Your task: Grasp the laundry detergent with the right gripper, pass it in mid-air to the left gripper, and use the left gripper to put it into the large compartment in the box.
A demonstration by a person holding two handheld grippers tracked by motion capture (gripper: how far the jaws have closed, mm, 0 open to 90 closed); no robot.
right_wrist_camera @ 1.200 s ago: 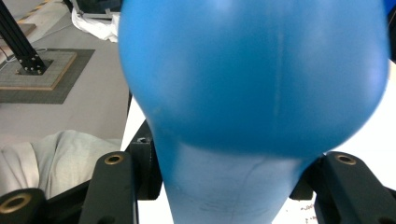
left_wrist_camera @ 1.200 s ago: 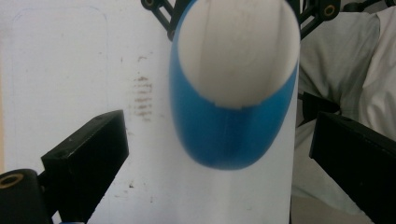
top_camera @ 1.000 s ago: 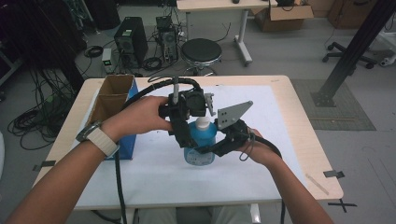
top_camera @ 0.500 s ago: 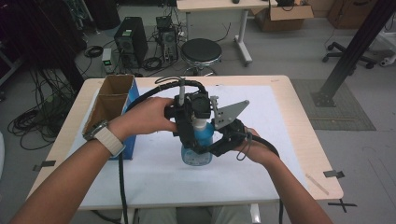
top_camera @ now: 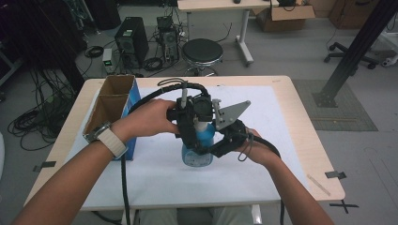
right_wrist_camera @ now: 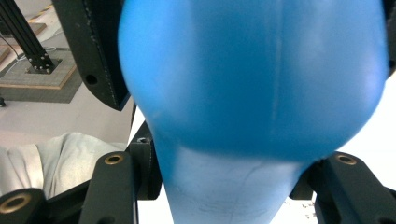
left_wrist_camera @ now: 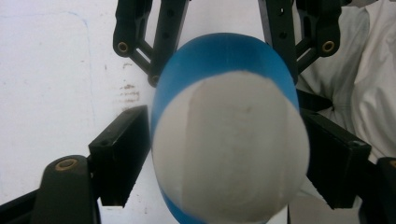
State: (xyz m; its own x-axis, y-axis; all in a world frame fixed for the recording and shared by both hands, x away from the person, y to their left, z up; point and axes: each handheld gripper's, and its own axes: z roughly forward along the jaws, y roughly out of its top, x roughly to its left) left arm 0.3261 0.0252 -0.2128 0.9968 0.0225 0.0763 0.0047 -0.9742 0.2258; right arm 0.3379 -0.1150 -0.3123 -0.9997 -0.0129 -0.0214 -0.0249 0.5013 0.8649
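Since a second ago the left gripper [top_camera: 196,123] has come down over the white cap [left_wrist_camera: 231,149] of the blue bottle [top_camera: 197,152], its jaws just closing to flank the cap. At frame centre the bottle stands upright on the white table cover [top_camera: 281,126]. From the right, the right gripper [top_camera: 220,143] clamps the bottle's body.

1 blue bottle [top_camera: 197,150] with 1 white cap [left_wrist_camera: 231,149] stands on 1 white sheet [top_camera: 281,140] over 1 table [top_camera: 305,136]. 2 grippers, left [top_camera: 197,140] and right [top_camera: 213,147], meet at it, beside 1 blue carton [top_camera: 110,110] with 2 open compartments. On the floor beyond: 1 round stool [top_camera: 202,51], 1 cardboard box [top_camera: 287,14], 2 computer towers [top_camera: 130,40].
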